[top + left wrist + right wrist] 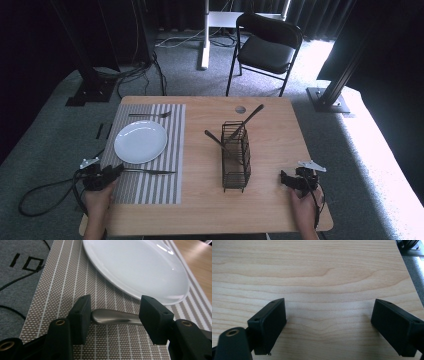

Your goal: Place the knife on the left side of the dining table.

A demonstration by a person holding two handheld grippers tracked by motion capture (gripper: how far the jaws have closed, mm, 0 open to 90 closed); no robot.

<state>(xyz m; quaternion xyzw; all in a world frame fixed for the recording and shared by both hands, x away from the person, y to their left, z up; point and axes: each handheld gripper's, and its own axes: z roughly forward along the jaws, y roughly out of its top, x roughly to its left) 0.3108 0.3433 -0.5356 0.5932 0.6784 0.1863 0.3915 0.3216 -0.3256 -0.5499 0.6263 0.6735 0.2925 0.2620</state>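
The left gripper (113,315) sits low at the mat's (150,187) near left corner, jaws apart on either side of a knife (115,318) handle, pads not pressing it. The knife lies flat on the mat along its near side, just beside the plate (140,141). The right gripper (328,325) hovers over bare table (317,272) near its near right corner, jaws wide apart, nothing between them

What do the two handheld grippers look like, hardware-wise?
Both grippers, left and right, are black, each topped by a grey three-cornered plate. Jaw pads are blocky black rectangles with small screw holes; brass bushings sit at the pivots. A black cable trails from each.
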